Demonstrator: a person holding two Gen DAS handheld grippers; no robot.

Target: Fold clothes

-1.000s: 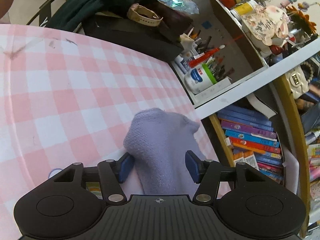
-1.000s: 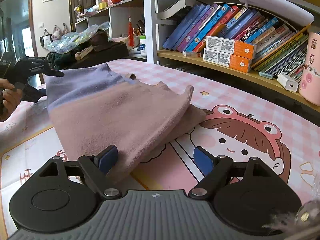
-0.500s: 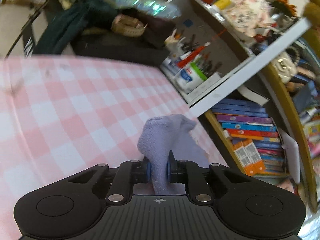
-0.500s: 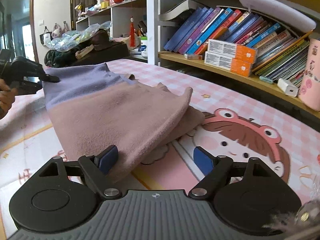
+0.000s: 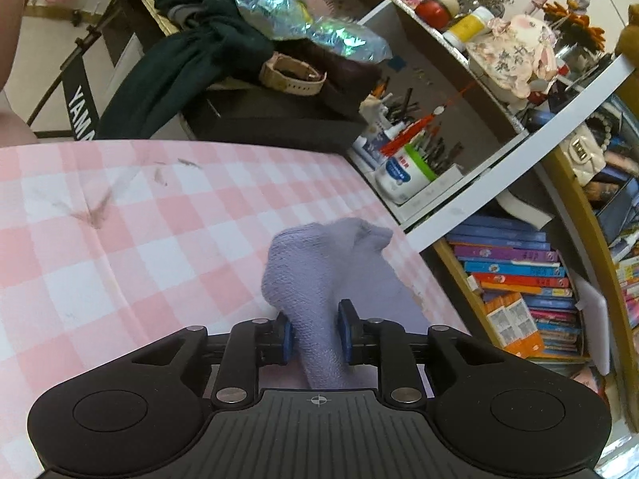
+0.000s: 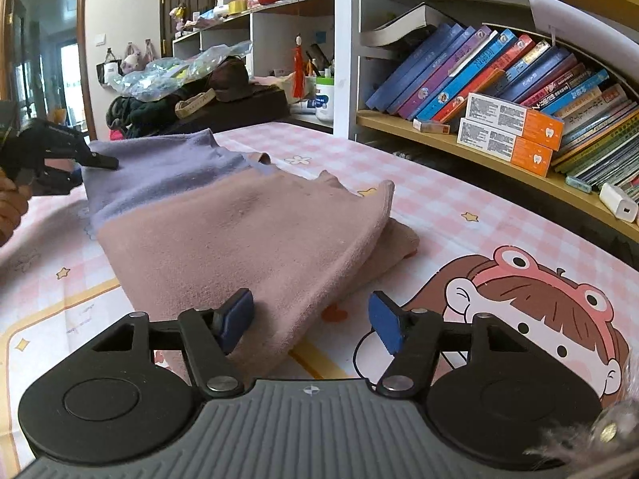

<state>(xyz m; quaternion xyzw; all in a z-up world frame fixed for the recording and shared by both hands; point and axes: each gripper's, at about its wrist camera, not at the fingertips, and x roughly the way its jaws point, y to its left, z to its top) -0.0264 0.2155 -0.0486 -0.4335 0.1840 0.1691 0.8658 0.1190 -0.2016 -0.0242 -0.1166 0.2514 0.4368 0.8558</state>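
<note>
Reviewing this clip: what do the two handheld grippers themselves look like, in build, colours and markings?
Both match: the left gripper and right gripper have matte black linkage arms with silver rivets, blue pads on the fingers, two round black discs, and a ribbed grey plate with a small crosshair mark. No cables show. A bare hand is visible, no sleeve in view.

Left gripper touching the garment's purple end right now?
Touching. In the left wrist view both blue fingers of the left gripper press against the bunched purple end of the garment, no gap on either side.
</note>
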